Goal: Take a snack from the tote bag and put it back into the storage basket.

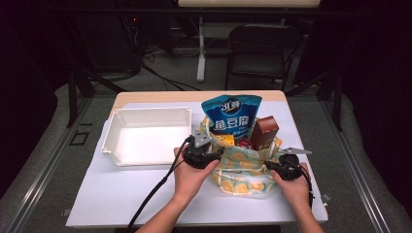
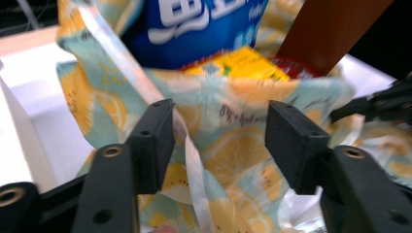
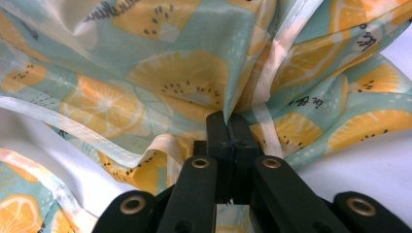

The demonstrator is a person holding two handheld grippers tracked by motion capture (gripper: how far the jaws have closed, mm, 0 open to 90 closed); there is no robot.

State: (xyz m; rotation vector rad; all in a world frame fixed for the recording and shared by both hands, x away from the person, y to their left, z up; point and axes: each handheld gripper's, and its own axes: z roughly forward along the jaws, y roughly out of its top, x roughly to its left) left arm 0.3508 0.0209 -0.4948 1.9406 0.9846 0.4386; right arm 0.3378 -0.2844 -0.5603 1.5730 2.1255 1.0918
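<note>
Right gripper (image 3: 228, 121) clamps the bag (image 1: 243, 167) fabric; left gripper (image 2: 218, 141) stands released, handle strap between jaws. Lemon-print bag upright, mouth upward.

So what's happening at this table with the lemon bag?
A person works a gripper in each hand on a lemon-print bag stuffed with snacks: a blue pouch, a brown box and a yellow packet. The right gripper is pinched shut on the bag's fabric. The left gripper stands open at the bag's near side. A white bin sits beside it.
</note>
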